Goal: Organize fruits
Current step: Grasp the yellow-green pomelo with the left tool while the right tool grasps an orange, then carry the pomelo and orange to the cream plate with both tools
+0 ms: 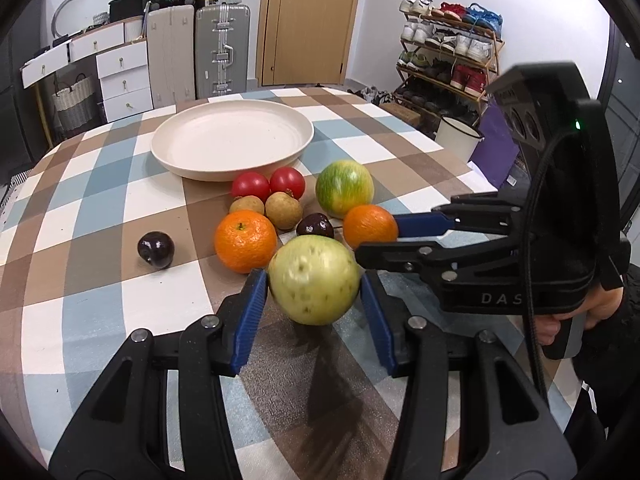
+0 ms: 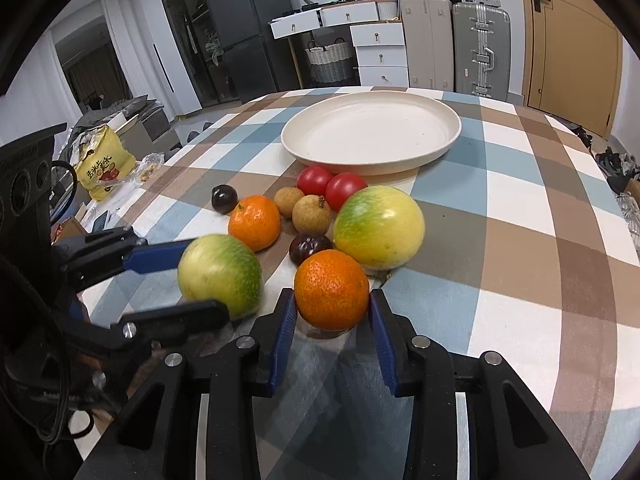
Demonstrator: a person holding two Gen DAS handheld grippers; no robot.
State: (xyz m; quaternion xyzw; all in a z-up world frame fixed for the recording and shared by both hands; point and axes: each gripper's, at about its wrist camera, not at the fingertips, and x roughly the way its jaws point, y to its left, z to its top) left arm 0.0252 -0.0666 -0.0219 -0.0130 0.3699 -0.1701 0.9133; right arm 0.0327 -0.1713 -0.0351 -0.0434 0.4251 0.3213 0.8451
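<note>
My left gripper (image 1: 314, 286) is shut on a pale green fruit (image 1: 314, 280), which also shows in the right wrist view (image 2: 220, 274). My right gripper (image 2: 332, 300) is shut on an orange (image 2: 331, 290), which also shows in the left wrist view (image 1: 370, 226). On the checked tablecloth lie a second orange (image 1: 245, 240), a second green-yellow fruit (image 1: 344, 188), two red tomatoes (image 1: 268, 184), two tan longans (image 1: 283, 210) and two dark plums (image 1: 156, 249). An empty cream plate (image 1: 232, 138) sits behind them.
A yellow snack bag (image 2: 104, 164) lies off the table's left edge. Beyond the table are drawers, suitcases (image 1: 222, 48), a door, a shoe rack (image 1: 452, 52) and a white bucket (image 1: 456, 136).
</note>
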